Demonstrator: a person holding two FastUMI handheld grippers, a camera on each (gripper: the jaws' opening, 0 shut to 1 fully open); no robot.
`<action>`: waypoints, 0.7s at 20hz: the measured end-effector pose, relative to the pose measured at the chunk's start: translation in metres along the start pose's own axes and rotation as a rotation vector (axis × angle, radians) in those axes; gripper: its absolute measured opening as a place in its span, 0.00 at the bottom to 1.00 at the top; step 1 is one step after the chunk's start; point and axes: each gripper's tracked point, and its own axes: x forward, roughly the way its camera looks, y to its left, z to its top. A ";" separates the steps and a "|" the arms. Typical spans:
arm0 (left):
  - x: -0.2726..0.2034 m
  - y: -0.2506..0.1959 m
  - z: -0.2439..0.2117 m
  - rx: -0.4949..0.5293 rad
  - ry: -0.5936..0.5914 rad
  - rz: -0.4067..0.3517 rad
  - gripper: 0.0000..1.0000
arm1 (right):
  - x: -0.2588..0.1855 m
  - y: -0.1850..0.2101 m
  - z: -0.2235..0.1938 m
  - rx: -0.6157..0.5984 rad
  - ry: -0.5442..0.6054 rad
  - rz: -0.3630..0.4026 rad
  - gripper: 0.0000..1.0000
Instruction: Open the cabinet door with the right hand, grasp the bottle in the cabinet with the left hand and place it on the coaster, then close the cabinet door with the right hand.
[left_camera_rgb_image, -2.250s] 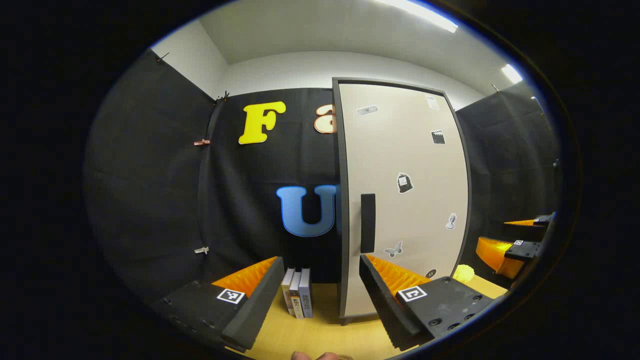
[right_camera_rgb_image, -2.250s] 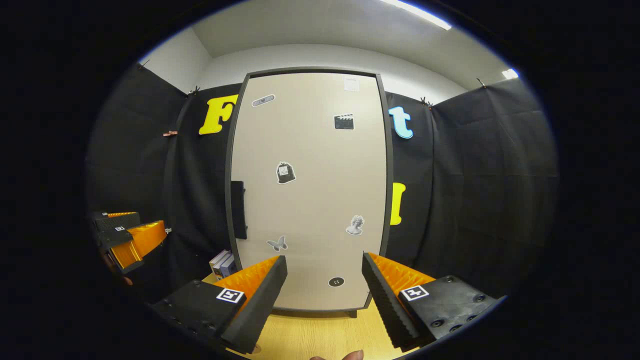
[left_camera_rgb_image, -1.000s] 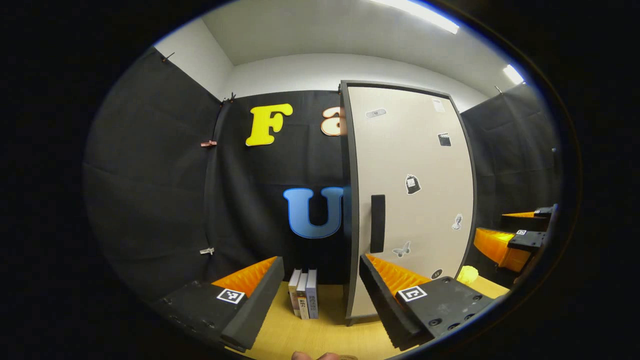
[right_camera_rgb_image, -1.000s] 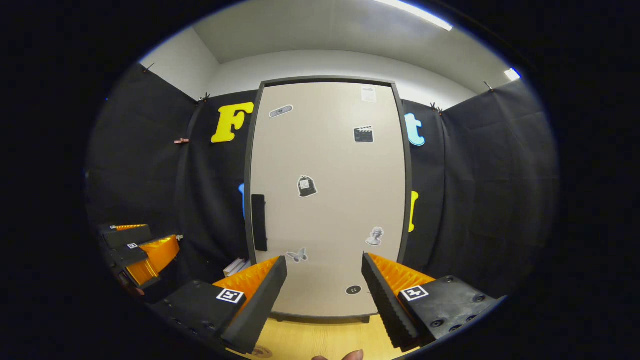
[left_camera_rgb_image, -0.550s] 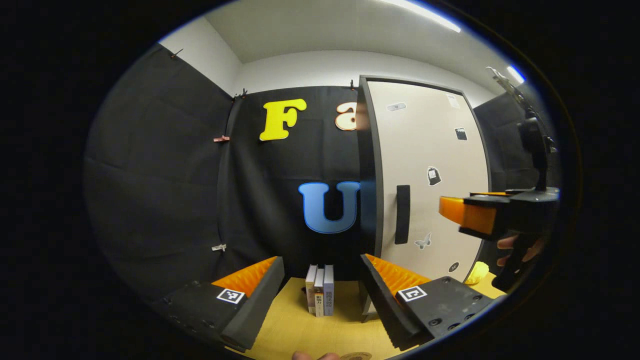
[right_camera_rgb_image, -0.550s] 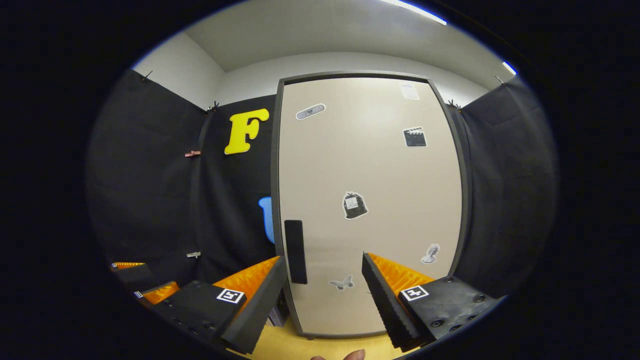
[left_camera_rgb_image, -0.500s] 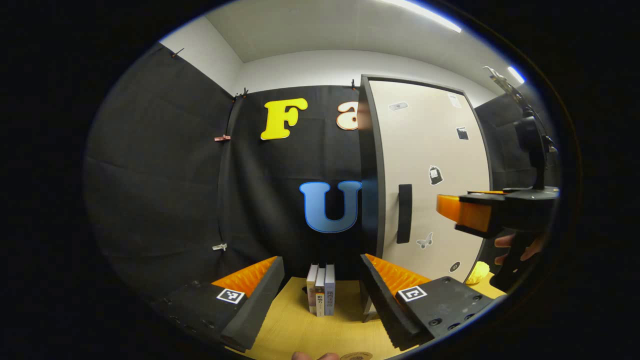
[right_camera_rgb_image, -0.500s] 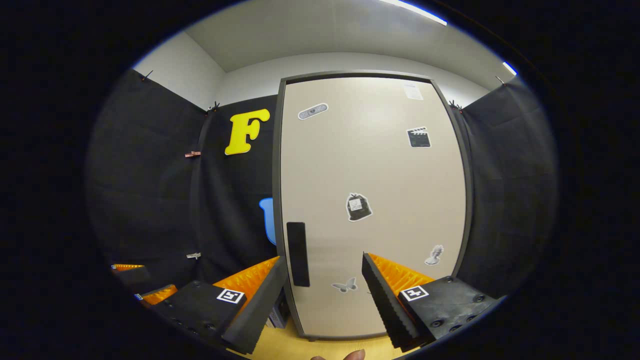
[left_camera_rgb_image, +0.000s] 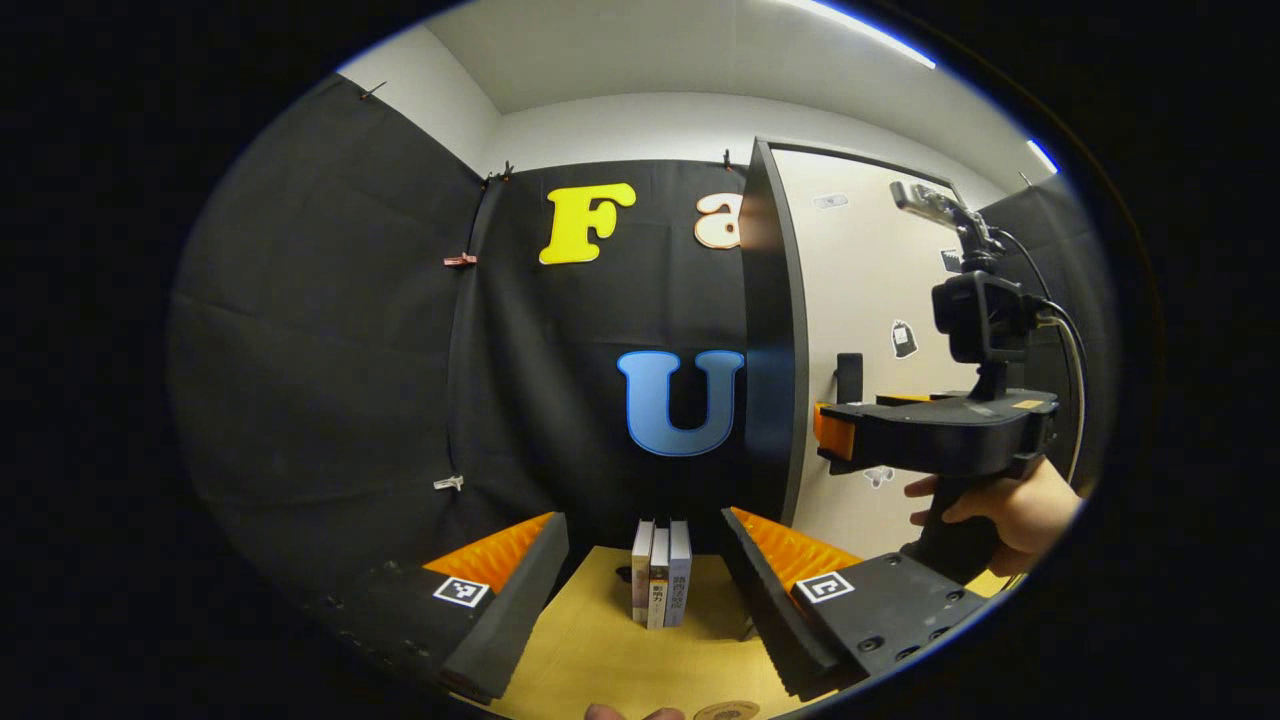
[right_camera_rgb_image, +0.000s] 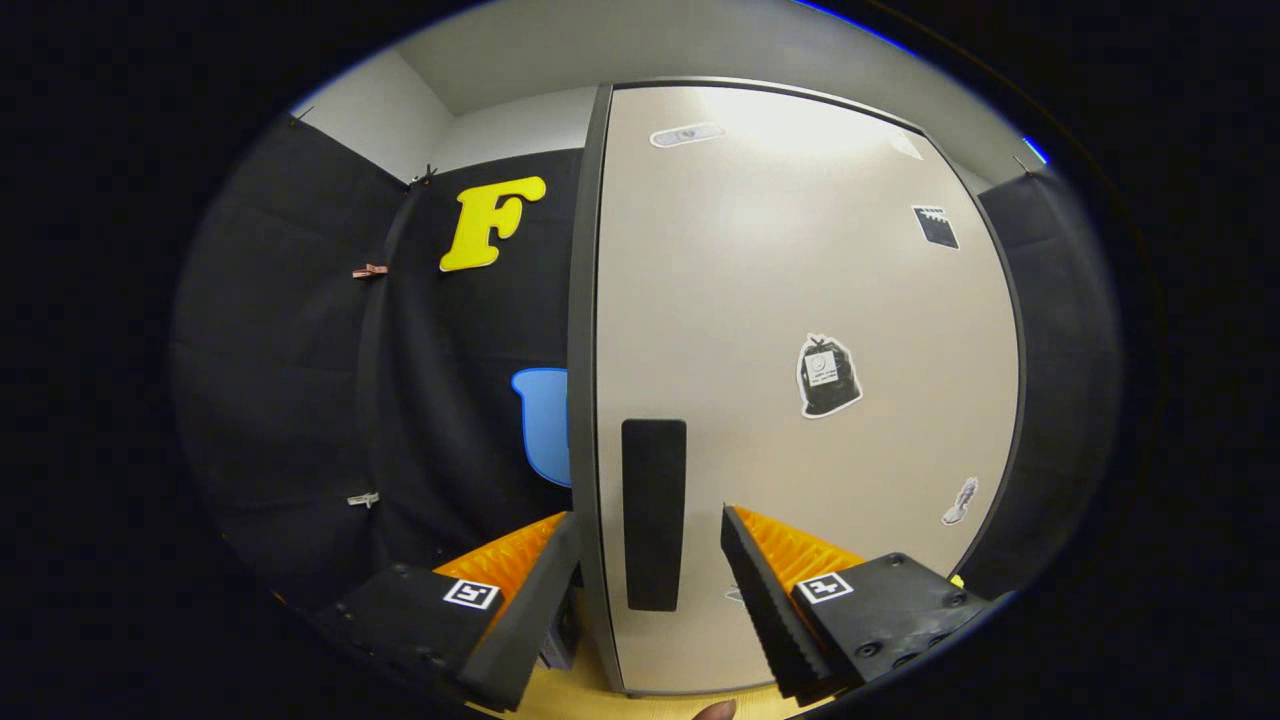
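in the right gripper view the right gripper (right_camera_rgb_image: 648, 560) is held with its fingers spread apart, the dark handle (right_camera_rgb_image: 654, 512) of the shut cabinet door (right_camera_rgb_image: 800, 300) seen between them, contact not discernible. in the left gripper view the left gripper (left_camera_rgb_image: 645, 570) is likewise spread wide above the wooden table (left_camera_rgb_image: 600, 650), with upright books (left_camera_rgb_image: 660, 585) beyond; the coaster (left_camera_rgb_image: 727, 711) is seen at the bottom edge.

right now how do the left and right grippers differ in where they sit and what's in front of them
The right gripper is up at the cabinet door, its open fingers either side of the dark handle; the left gripper hangs back over the table. Ahead of the left one stand upright books, not the handle. Both are open, holding nothing.
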 end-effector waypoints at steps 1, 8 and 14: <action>0.000 0.002 -0.002 -0.001 0.003 0.001 0.95 | 0.005 0.001 0.000 0.006 -0.006 -0.006 0.82; -0.001 0.014 -0.011 -0.017 0.027 0.023 0.95 | 0.017 -0.004 -0.001 0.023 -0.009 -0.016 0.31; -0.010 0.008 0.000 -0.002 0.008 0.019 0.95 | 0.000 -0.001 0.000 0.039 0.031 0.081 0.16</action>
